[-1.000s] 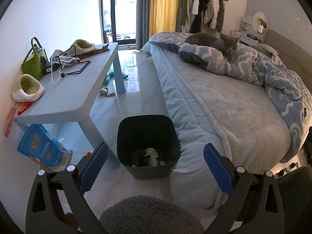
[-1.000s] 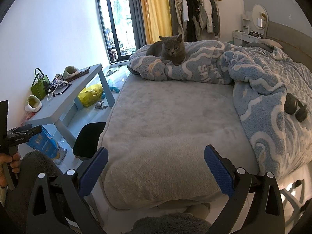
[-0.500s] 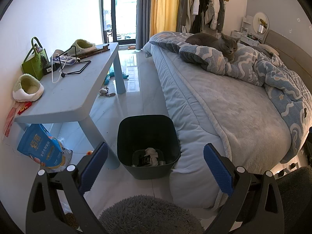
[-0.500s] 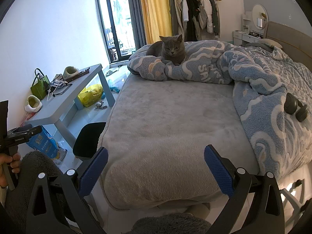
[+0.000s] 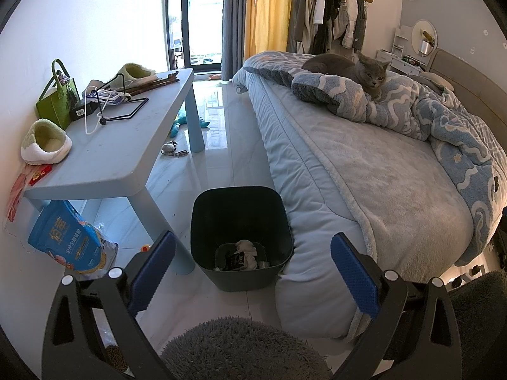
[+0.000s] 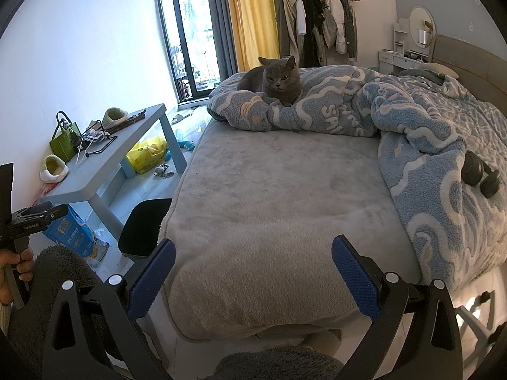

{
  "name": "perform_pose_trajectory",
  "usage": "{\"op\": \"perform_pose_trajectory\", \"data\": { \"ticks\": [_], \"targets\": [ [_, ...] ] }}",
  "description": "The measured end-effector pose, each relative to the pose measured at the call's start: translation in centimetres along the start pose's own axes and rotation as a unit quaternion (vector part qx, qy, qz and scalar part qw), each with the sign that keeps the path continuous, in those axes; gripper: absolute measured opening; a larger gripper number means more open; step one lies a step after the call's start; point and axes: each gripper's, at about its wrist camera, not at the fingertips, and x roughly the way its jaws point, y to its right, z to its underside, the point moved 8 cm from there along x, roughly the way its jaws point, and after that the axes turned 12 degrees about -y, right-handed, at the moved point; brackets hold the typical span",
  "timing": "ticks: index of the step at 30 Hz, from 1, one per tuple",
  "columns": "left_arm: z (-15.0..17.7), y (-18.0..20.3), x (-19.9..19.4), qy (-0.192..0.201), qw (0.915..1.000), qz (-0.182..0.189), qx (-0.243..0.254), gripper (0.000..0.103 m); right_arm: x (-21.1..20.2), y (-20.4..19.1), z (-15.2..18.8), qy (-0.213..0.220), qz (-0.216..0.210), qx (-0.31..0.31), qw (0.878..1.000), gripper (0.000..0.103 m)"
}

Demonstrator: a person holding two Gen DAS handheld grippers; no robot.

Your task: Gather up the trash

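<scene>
Hovering with both jaws wide and empty: left gripper above the bin beside the bed, right gripper over bare blanket. Best scan table for scraps, then pinch 1 cleanly.

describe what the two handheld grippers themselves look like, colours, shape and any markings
Both match: the left gripper and right gripper each have two black angled arms with cut-out slots and round silver pivot bolts, ending in blue ridged pads. From the right wrist view, the left unit's black body carries small white lettering, too small to read reliably.
</scene>
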Motion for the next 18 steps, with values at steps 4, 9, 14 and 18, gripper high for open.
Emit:
{"op": "perform_pose_trajectory", "data": {
  "ticks": [4,9,14,18],
  "targets": [
    [0.04,-0.05,0.00,0.000,1.0000,0.000,0.001,0.100,-0.02,-0.03,0.02,0.000,0.000,0.000,1.000,0.100],
    [0.04,-0.02,0.02,0.000,1.0000,0.000,0.000,0.100,-0.03,-0.06,0.02,0.000,0.000,0.000,1.000,0.100],
    [0.17,-0.16,0.20,-0.006,1.0000,-0.003,-0.002,0.100,-0.04,-0.05,0.04,0.000,0.001,0.000,1.000,0.100],
    [0.14,-0.28,0.22,-0.005,1.0000,-0.004,-0.001,0.100,-0.03,-0.05,0.03,0.000,0.000,0.000,1.000,0.100]
  ]
}}
